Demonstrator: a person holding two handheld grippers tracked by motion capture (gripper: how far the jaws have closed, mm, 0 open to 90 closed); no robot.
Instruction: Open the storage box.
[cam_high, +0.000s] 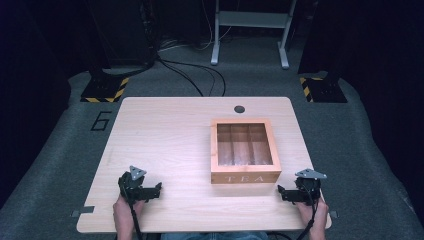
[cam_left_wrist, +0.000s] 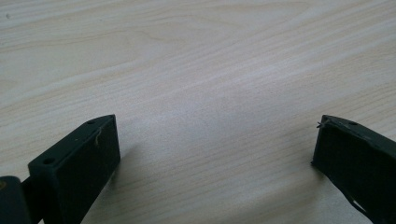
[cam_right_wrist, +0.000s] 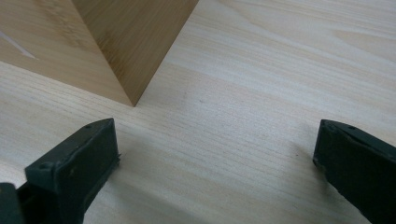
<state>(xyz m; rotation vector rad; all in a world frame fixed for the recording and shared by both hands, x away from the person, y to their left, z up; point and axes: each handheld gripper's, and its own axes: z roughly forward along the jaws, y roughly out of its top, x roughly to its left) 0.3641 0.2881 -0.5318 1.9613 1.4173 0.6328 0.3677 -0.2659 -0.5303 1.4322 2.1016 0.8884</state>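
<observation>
A wooden tea box (cam_high: 245, 150) with a clear window lid and "TEA" on its front stands right of the table's middle, lid down. My left gripper (cam_high: 155, 190) rests near the front left of the table, jaws wide apart over bare wood (cam_left_wrist: 215, 135), holding nothing. My right gripper (cam_high: 282, 192) lies at the front right, just off the box's near right corner. In the right gripper view that box corner (cam_right_wrist: 135, 56) rises close ahead, and the gripper (cam_right_wrist: 217, 140) is open and empty.
The light wooden table (cam_high: 165, 135) has a round cable hole (cam_high: 239, 109) at its far edge. Beyond it lie grey carpet, black cables (cam_high: 195, 75), a white stand's legs (cam_high: 250, 30) and two yellow-black striped bases (cam_high: 105, 89).
</observation>
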